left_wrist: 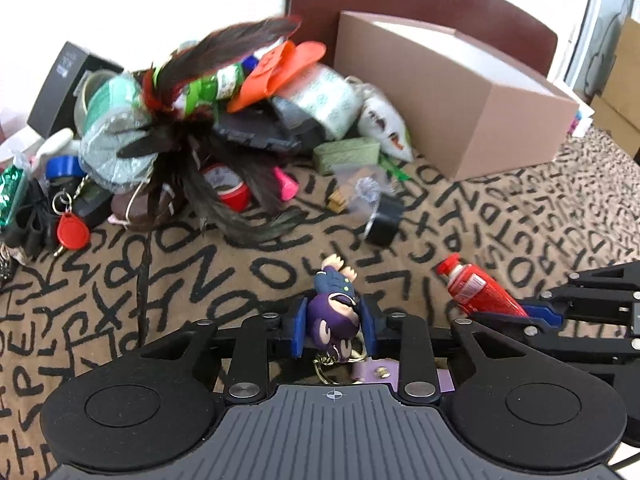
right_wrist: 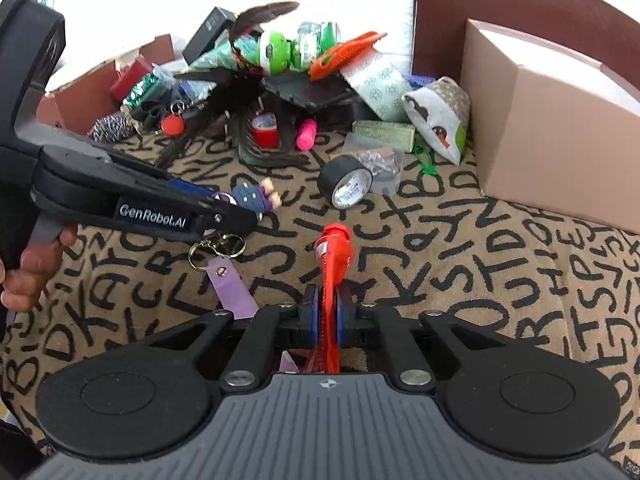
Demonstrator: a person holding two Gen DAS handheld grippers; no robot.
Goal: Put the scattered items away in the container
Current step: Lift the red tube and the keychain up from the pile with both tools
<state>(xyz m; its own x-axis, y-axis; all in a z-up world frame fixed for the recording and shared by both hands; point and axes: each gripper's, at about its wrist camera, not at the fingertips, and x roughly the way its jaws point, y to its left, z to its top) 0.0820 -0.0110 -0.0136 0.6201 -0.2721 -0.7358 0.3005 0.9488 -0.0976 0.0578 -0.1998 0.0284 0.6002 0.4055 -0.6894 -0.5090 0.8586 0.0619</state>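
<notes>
A small figurine keychain (left_wrist: 334,312) with a purple head and a blue body is caught by its head between the blue pads of my left gripper (left_wrist: 334,326), which is shut on it. Its rings and lilac strap (right_wrist: 232,284) hang down onto the cloth. My right gripper (right_wrist: 328,316) is shut on the flat tail of a red tube (right_wrist: 334,256), whose cap points away from me. The left wrist view shows that tube (left_wrist: 476,288) at the right. A brown cardboard box (left_wrist: 460,92) (right_wrist: 560,140) stands open at the back right.
A heap of clutter lies at the back left: dark feathers (left_wrist: 208,64), an orange piece (left_wrist: 280,68), red tape (left_wrist: 228,190) and a red key fob (left_wrist: 72,232). A black tape roll (right_wrist: 348,184) lies on the letter-patterned cloth (right_wrist: 500,280). A hand (right_wrist: 28,268) holds the left gripper.
</notes>
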